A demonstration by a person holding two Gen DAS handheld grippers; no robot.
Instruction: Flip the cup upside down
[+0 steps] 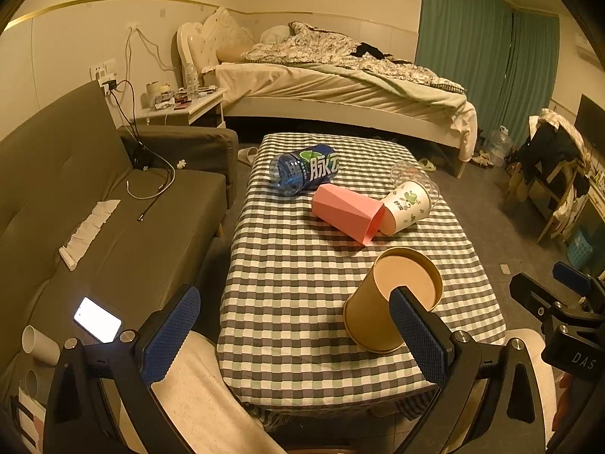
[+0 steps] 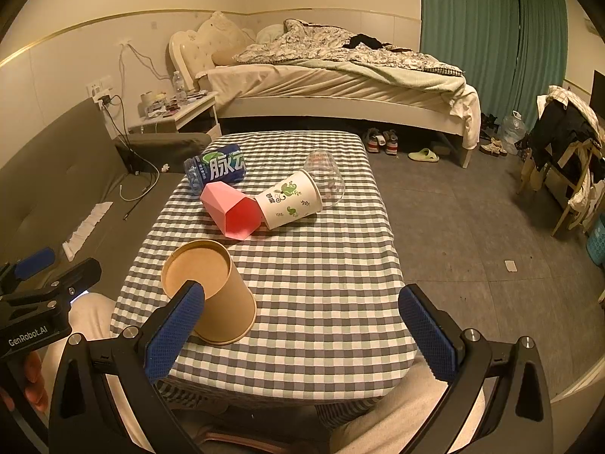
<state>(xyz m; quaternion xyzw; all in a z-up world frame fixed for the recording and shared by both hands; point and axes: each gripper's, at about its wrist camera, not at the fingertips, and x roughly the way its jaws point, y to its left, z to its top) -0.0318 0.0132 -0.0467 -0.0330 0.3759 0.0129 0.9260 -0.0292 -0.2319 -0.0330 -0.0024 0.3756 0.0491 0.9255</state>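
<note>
Dim, warm yellow indoor light — soft shadows beneath the cups; a phone screen glares white; fisheye bending and dark vignetting at the edges.

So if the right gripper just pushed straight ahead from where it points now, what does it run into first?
Probably bare checked tablecloth: the open right gripper aims past the kraft paper cup, which sits by its left finger. Depth is unclear, so that finger might graze it.

Checkered table: 4 cups, bottle.

The brown cup looks like matt kraft paper. Desk has a checked cloth cover, and the blue pads on the tongs look rough, kinda rubbery.
</note>
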